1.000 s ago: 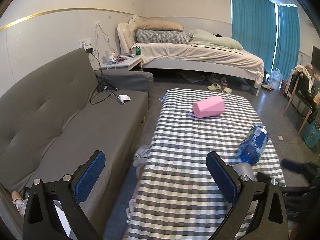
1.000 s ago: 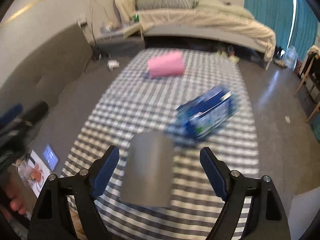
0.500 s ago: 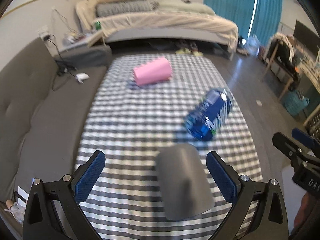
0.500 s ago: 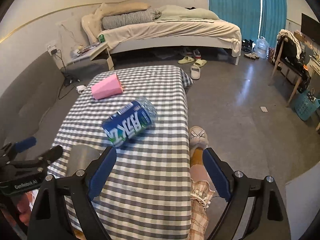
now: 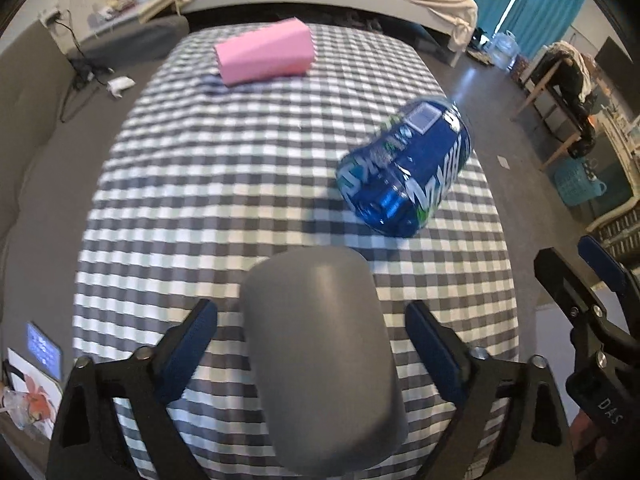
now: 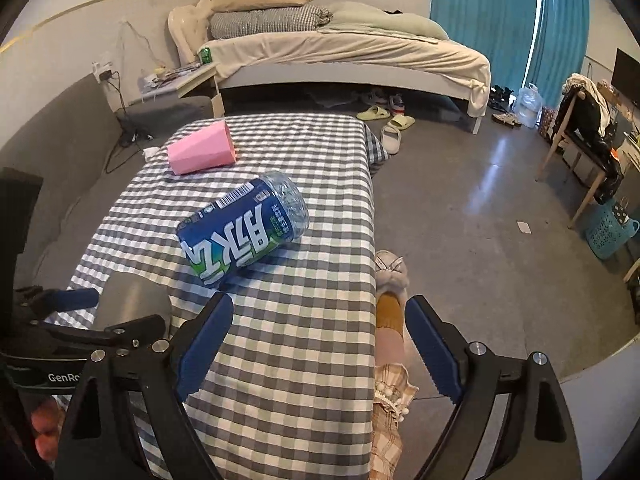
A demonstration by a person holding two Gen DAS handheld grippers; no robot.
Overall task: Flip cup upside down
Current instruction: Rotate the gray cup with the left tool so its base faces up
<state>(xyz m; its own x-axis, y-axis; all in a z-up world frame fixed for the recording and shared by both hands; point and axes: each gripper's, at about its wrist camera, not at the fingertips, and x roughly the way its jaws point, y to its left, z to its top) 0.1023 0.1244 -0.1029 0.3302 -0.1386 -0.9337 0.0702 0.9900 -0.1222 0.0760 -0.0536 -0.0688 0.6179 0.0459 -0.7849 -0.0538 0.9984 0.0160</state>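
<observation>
Grey cup (image 5: 320, 356) is lying on the desk (image 5: 224, 184) between my left fingers (image 5: 188, 344), spread wide to straddle it; nothing gripped. Right gripper (image 6: 316, 344) is idling open off the desk edge.

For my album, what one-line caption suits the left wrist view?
Open tongs straddle a grey cup on the checked tablecloth, with a blue bottle and pink cup lying beyond.

We see both tongs, left (image 5: 312, 330) and right (image 6: 318, 330), built of black plastic frames with silver screws, blue ribbed pads (image 5: 188, 350) on the fingers, and white lettering on the side.
</observation>
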